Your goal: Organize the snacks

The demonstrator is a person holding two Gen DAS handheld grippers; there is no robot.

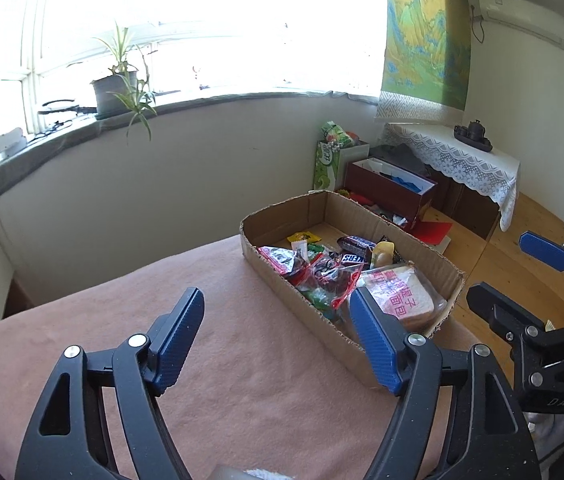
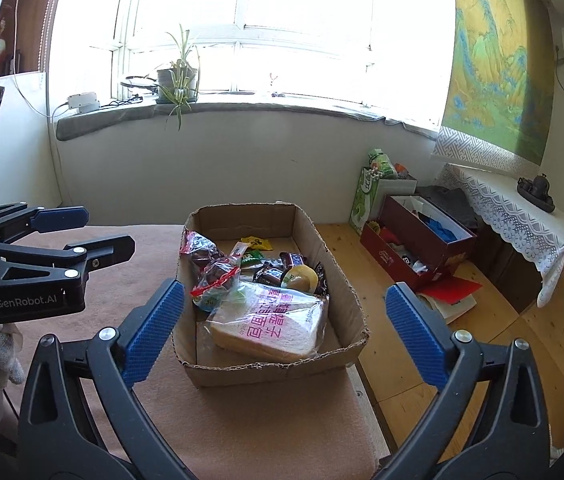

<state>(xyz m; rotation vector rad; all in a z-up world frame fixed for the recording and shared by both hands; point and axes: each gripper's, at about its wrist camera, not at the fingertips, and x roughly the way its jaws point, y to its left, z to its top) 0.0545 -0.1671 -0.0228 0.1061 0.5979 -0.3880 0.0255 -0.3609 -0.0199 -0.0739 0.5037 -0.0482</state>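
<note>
A shallow cardboard box (image 2: 345, 280) sits on a pink cloth-covered table (image 2: 250, 420) and shows in the left wrist view too (image 1: 282, 280). It holds a bagged loaf of sliced bread (image 2: 278, 324) at the near end, red-trimmed clear bags (image 2: 214, 276), chocolate bars (image 2: 278, 268), a yellow jelly cup (image 2: 301, 276) and small packets. My left gripper (image 1: 278, 336) is open and empty above the cloth, left of the box. My right gripper (image 2: 285, 332) is open and empty, above the box's near end. Each gripper shows in the other's view (image 2: 82, 232) (image 1: 521, 272).
The table's right edge drops to a wooden floor (image 2: 461, 380). On the floor stand dark red boxes (image 2: 421, 240) and a green bag (image 2: 365, 200). A lace-covered side table (image 2: 521, 220) is at far right. A windowsill with a potted plant (image 2: 178, 76) runs behind.
</note>
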